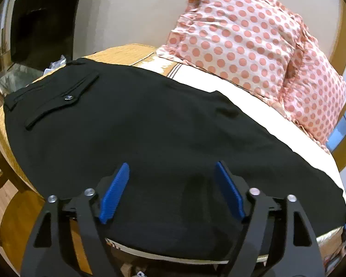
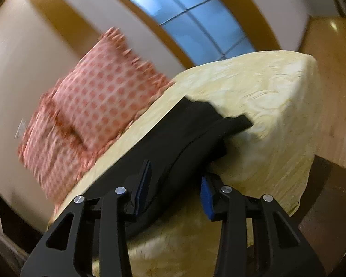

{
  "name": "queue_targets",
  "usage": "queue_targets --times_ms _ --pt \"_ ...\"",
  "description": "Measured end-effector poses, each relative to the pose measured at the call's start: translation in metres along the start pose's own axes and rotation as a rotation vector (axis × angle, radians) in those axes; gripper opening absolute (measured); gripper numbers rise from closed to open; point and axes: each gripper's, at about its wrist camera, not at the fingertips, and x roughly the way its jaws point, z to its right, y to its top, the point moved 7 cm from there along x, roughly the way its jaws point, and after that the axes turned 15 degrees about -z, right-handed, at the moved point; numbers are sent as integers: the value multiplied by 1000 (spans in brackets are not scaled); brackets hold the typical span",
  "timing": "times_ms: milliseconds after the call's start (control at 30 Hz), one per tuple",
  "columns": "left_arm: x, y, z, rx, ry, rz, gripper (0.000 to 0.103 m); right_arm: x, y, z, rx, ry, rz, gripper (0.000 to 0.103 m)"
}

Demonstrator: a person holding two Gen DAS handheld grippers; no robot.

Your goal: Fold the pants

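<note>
Black pants (image 1: 150,127) lie flat across the bed, the waistband and a buttoned back pocket (image 1: 64,99) at the left. My left gripper (image 1: 173,168) is open just above the pants' near edge, its blue pads (image 1: 114,194) apart and empty. In the right wrist view the pants' leg ends (image 2: 196,133) lie on the yellow bedspread (image 2: 276,106), one cuff (image 2: 240,123) sticking out to the right. My right gripper (image 2: 176,173) is open with the leg fabric between its blue pads (image 2: 206,196); the view is motion-blurred.
Two pink polka-dot pillows (image 1: 242,34) lean against the wall behind the pants; they also show in the right wrist view (image 2: 92,106). A white sheet (image 1: 230,92) lies under the pillows. A window (image 2: 191,18) is behind the bed. Wooden floor (image 2: 334,92) lies to the right.
</note>
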Motion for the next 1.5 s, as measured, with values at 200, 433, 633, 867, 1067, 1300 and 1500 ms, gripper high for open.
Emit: queue_targets --times_ms 200,433,633,867,1067,1300,1500 --pt "3 -6 10 65 -24 16 101 11 8 1 69 -10 -11 13" --pt "5 -9 14 94 13 45 101 8 4 -139 -261 40 25 10" --pt "5 -9 13 84 18 59 101 75 -132 -311 -671 334 -314 10" --pt "2 -8 9 59 -22 56 101 154 -281 -324 -852 272 -710 9" --pt "2 -9 11 67 -15 66 101 134 -254 -351 -861 300 -558 9" --pt "1 -9 11 60 -30 72 101 125 -315 -382 -1149 304 -522 9" --pt "-19 -7 -3 -24 -124 95 101 103 -361 -384 -1436 278 -391 9"
